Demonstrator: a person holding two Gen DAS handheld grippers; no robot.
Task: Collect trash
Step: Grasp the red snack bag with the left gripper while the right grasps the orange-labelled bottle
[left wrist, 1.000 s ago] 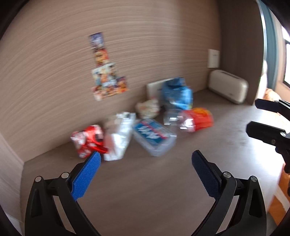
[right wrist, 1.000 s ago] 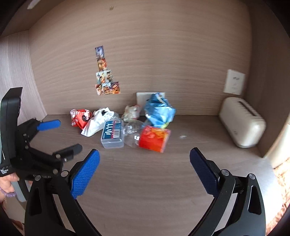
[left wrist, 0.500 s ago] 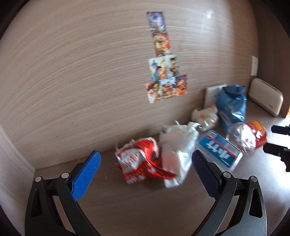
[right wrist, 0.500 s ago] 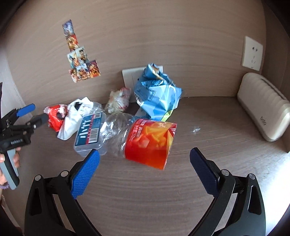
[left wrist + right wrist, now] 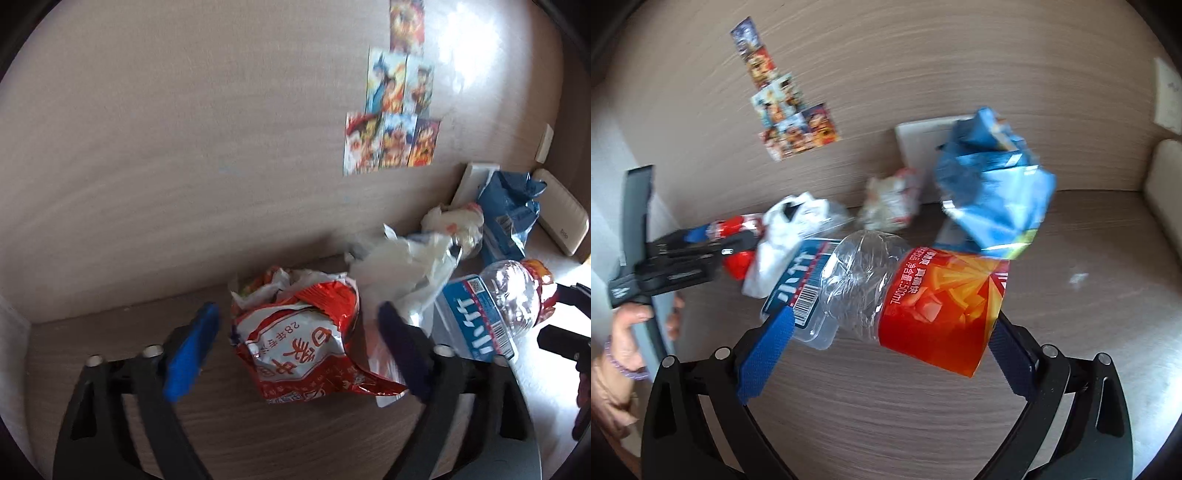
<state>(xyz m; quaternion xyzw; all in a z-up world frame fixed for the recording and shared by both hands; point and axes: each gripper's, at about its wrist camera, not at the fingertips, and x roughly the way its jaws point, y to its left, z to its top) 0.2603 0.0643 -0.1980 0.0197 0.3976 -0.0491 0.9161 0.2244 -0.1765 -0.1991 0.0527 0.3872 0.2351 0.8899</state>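
A crumpled red snack bag lies on the wooden surface between the blue pads of my left gripper. Its jaws are closing; the pads stand just off the bag's sides. A crushed clear bottle with an orange label lies between the fingers of my right gripper, which is wide open, its right pad partly hidden behind the label. The left gripper shows at the left of the right wrist view, over the red bag.
Between the two lie a white plastic bag and a clear box with a blue label. Behind them sit a small crumpled wrapper and a blue bag. The wall carries stickers. A beige appliance stands at the right.
Both grippers have moved in and down onto the trash. The left swung left to frame the red bag and its jaws have narrowed. The right now frames the bottle.
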